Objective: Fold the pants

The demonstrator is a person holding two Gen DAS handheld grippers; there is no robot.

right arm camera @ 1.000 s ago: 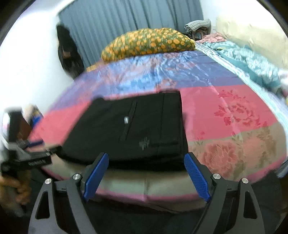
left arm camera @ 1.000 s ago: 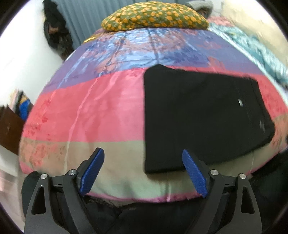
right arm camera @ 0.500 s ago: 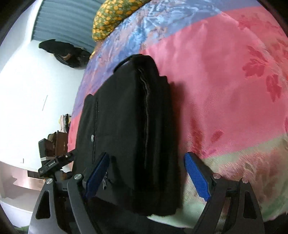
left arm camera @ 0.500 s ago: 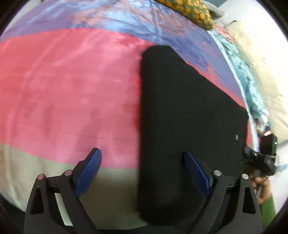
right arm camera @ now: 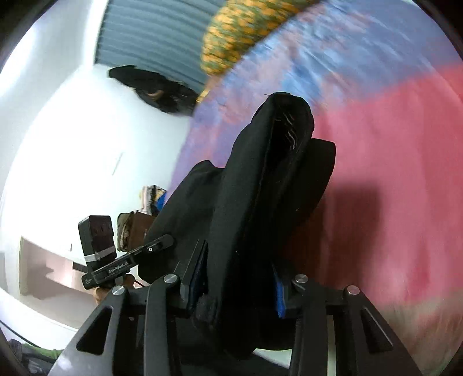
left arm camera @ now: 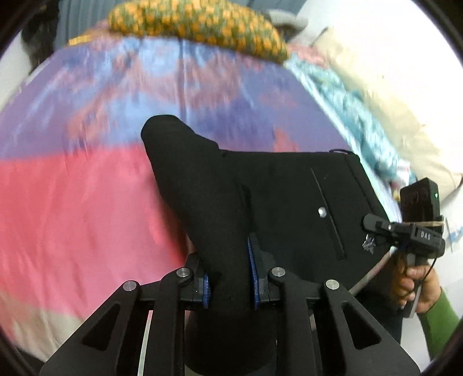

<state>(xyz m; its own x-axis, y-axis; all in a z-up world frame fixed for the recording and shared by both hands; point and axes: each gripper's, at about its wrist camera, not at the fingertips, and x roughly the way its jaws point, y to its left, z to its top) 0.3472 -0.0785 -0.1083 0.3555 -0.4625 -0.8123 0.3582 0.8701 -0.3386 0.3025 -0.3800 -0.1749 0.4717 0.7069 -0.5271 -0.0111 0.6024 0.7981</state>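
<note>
The black folded pants (left arm camera: 289, 208) lie on the striped pink and purple bedspread (left arm camera: 72, 202). My left gripper (left arm camera: 230, 277) is shut on the pants' left edge, which bunches up in a raised ridge between the blue pads. My right gripper (right arm camera: 240, 280) is shut on the waistband end of the pants (right arm camera: 260, 188), lifting the stacked layers off the bedspread (right arm camera: 390, 173). The right gripper also shows in the left wrist view (left arm camera: 416, 231), at the pants' right edge. The left gripper shows in the right wrist view (right arm camera: 115, 260).
An orange-dotted pillow (left arm camera: 196, 26) lies at the head of the bed. A teal blanket (left arm camera: 341, 98) and a cream cushion (left arm camera: 390, 95) lie along the right side. A white wall (right arm camera: 58, 144), grey curtain (right arm camera: 156, 34) and brown furniture (right arm camera: 136, 228) stand to the left.
Both grippers were open over the flat folded pants. Now each has shut on an end of the pants and the cloth is bunched and lifted.
</note>
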